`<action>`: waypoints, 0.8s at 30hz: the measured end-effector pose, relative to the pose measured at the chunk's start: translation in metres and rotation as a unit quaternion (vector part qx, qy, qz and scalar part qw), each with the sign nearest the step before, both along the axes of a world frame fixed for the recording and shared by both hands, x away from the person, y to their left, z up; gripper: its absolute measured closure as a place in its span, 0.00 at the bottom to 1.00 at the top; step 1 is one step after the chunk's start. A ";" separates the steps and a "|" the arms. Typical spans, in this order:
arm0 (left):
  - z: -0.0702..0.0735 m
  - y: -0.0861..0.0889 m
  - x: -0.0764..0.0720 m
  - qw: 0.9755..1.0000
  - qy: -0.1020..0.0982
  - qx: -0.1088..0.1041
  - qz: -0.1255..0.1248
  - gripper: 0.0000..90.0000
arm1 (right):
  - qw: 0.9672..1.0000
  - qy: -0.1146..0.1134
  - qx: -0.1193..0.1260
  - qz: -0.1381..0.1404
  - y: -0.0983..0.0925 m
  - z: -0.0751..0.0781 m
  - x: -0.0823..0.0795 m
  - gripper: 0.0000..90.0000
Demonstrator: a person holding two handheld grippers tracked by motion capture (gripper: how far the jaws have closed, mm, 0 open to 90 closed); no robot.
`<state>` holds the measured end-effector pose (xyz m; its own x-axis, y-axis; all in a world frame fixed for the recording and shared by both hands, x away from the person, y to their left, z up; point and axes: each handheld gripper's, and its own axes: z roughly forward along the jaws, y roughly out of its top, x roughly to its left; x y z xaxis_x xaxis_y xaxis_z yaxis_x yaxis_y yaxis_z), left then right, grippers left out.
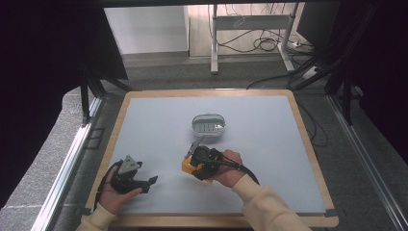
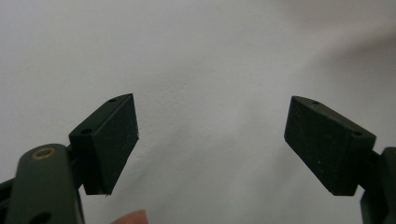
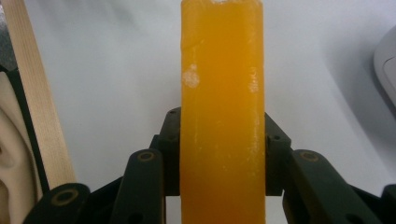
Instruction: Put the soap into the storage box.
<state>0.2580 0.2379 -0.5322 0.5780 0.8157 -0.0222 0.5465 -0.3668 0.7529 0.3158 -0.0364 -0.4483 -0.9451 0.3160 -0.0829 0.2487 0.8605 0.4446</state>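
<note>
High view: tabletop point(image 1: 144, 115) with a light grey mat and wood rim. Right tool point(image 1: 198, 161) sits near the middle of the front half, clamped on an orange block point(image 1: 186, 165) — the block juts toward the left edge. Just beyond it, toward the centre, is a clear oval lidded container point(image 1: 209, 126); a thin grey part reaches from the tool toward it, and I can't tell what that is. Left tool point(image 1: 139, 182) rests by the front-left corner, hand around it, nothing between the jaws.

Left gripper view: left tool point(image 2: 210, 140) spread wide, holding nothing, bare mat beyond.

Right gripper view: right tool point(image 3: 222, 154) has both jaws pressed against the sides of the orange block point(image 3: 222, 93), a waxy bar with pale scuffs, running up the middle. Wood rim at left, container edge at far right.

Step, my guess — the block is gripped and being carried or positioned near the container. The next move likely needs the lid off, probably by the free left tool, before the block goes in.
</note>
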 end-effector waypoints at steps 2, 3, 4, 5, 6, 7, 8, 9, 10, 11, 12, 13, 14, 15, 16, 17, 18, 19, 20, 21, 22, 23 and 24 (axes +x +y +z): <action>0.000 0.000 0.000 1.000 0.000 0.000 0.000 0.20 | 1.000 0.000 0.002 0.000 0.000 0.001 0.000 0.68; 0.000 0.000 0.000 1.000 0.001 0.001 -0.001 0.20 | 1.000 -0.002 0.004 0.000 -0.001 0.002 0.000 0.68; 0.000 0.000 0.000 1.000 0.001 0.001 -0.001 0.20 | 1.000 -0.003 0.006 0.002 -0.002 0.004 0.001 0.68; -0.001 0.000 0.001 1.000 0.002 0.001 -0.001 0.20 | 1.000 -0.005 0.007 0.001 -0.002 0.005 0.001 0.68; -0.001 0.000 0.001 1.000 0.002 0.002 -0.001 0.20 | 1.000 -0.007 0.010 0.003 -0.004 0.008 0.001 0.68; -0.001 0.000 0.001 1.000 0.002 0.002 -0.001 0.20 | 1.000 -0.007 0.010 0.003 -0.004 0.008 0.001 0.68; -0.001 0.000 0.001 1.000 0.002 0.002 -0.001 0.20 | 1.000 -0.008 0.011 0.004 -0.004 0.009 0.001 0.68; -0.001 0.000 0.001 1.000 0.002 0.002 -0.001 0.20 | 1.000 -0.009 0.012 0.006 -0.005 0.010 0.001 0.68; -0.001 0.000 0.001 1.000 0.002 0.002 -0.001 0.20 | 1.000 -0.010 0.013 0.008 -0.006 0.011 0.002 0.68; -0.001 0.000 0.001 1.000 0.002 0.003 -0.001 0.20 | 1.000 -0.010 0.014 0.009 -0.006 0.012 0.002 0.68; -0.001 0.000 0.001 1.000 0.002 0.003 -0.001 0.20 | 1.000 -0.012 0.014 0.012 -0.007 0.014 0.003 0.68; -0.001 0.000 0.001 1.000 0.002 0.002 -0.001 0.20 | 1.000 -0.012 0.014 0.012 -0.007 0.014 0.003 0.68; -0.001 0.000 0.001 1.000 0.002 0.002 -0.001 0.20 | 1.000 -0.012 0.015 0.013 -0.007 0.016 0.003 0.68; -0.001 0.000 0.001 1.000 0.002 0.002 0.000 0.20 | 1.000 -0.012 0.015 0.013 -0.007 0.016 0.003 0.68; -0.001 -0.001 0.001 1.000 0.002 0.001 0.000 0.20 | 1.000 -0.014 0.015 0.014 -0.007 0.017 0.004 0.68; -0.001 -0.001 0.001 1.000 0.002 0.002 0.000 0.20 | 1.000 -0.016 0.016 0.015 -0.008 0.018 0.004 0.68; -0.001 -0.001 0.001 1.000 0.002 0.002 0.000 0.20 | 1.000 -0.016 0.017 0.013 -0.008 0.019 0.004 0.68; -0.002 -0.001 0.001 1.000 0.002 0.002 0.000 0.20 | 1.000 -0.016 0.017 0.013 -0.008 0.019 0.004 0.68; -0.002 -0.001 0.001 1.000 0.002 0.002 0.000 0.20 | 1.000 -0.020 0.018 0.014 -0.008 0.022 0.005 0.68; -0.002 -0.001 0.001 1.000 0.003 0.002 0.000 0.20 | 1.000 -0.020 0.018 0.014 -0.008 0.022 0.005 0.68; -0.002 -0.001 0.001 1.000 0.003 0.002 0.000 0.20 | 1.000 -0.021 0.019 0.014 -0.008 0.023 0.006 0.68; -0.002 -0.001 0.001 1.000 0.003 0.002 0.000 0.20 | 0.999 -0.023 0.020 0.013 -0.008 0.025 0.006 0.68; -0.002 -0.001 0.001 1.000 0.003 0.002 0.000 0.20 | 0.999 -0.024 0.021 0.011 -0.008 0.026 0.007 0.68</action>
<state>0.2586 0.2369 -0.5338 0.5782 0.8156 -0.0216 0.5507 -0.3706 0.7479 0.3225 -0.0449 -0.4221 -0.9475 0.2986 -0.1145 0.2073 0.8459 0.4914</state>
